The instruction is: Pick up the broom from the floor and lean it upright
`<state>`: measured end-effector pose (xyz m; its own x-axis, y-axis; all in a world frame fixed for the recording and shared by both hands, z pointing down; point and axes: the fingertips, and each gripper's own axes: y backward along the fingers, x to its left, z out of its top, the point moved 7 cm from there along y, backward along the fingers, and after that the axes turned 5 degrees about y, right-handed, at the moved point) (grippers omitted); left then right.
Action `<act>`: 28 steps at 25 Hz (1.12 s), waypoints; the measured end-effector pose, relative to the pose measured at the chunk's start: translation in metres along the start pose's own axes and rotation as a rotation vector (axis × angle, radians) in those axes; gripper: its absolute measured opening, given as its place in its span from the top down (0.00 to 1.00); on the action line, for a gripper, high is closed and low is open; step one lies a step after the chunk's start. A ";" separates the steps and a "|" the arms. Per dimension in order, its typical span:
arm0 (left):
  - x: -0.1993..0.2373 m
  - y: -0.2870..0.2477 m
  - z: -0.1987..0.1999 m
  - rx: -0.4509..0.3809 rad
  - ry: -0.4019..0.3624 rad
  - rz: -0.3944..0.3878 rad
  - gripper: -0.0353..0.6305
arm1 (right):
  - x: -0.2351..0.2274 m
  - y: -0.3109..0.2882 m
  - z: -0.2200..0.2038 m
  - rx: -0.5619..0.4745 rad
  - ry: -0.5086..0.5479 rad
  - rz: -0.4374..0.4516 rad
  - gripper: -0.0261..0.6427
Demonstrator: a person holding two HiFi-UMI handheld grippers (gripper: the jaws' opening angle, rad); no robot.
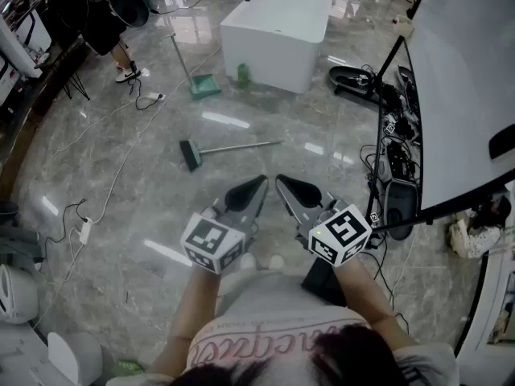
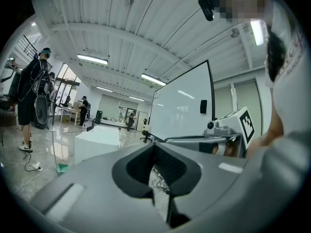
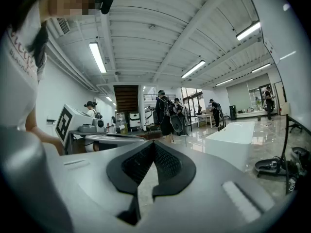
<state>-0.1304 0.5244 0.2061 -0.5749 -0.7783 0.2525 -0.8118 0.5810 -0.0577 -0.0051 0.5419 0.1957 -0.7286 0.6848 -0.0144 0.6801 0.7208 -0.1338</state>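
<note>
Glossy marble floor (image 1: 121,143) is seen from above, and the broom (image 1: 229,148) is laid flat on it, bristle head at 9 o'clock, handle toward 3 o'clock. It is found at 11 o'clock from the left gripper (image 1: 261,180) and the right gripper (image 1: 281,179), apart from both. Each pair of jaws is pressed together, with nothing pinched.

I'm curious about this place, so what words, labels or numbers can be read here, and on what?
Pink cursive print on the person's white shirt: upside down, too blurred to read.
Black-and-white squares on the left hand-held gripper and right hand-held gripper: patterns, no words.
Nothing else readable.
</note>
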 end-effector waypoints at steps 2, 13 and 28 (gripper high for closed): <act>0.001 -0.001 0.000 0.000 0.000 0.004 0.95 | -0.001 0.001 -0.002 0.001 -0.005 -0.003 0.96; -0.003 -0.010 -0.002 0.016 0.003 0.005 0.95 | -0.010 0.009 -0.005 -0.018 -0.023 -0.024 0.96; -0.019 -0.014 -0.017 0.014 0.027 0.095 0.95 | -0.023 0.025 -0.016 0.003 -0.043 0.027 0.96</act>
<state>-0.1062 0.5345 0.2185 -0.6467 -0.7131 0.2708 -0.7552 0.6484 -0.0961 0.0301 0.5461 0.2081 -0.7132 0.6983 -0.0610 0.6991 0.7021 -0.1358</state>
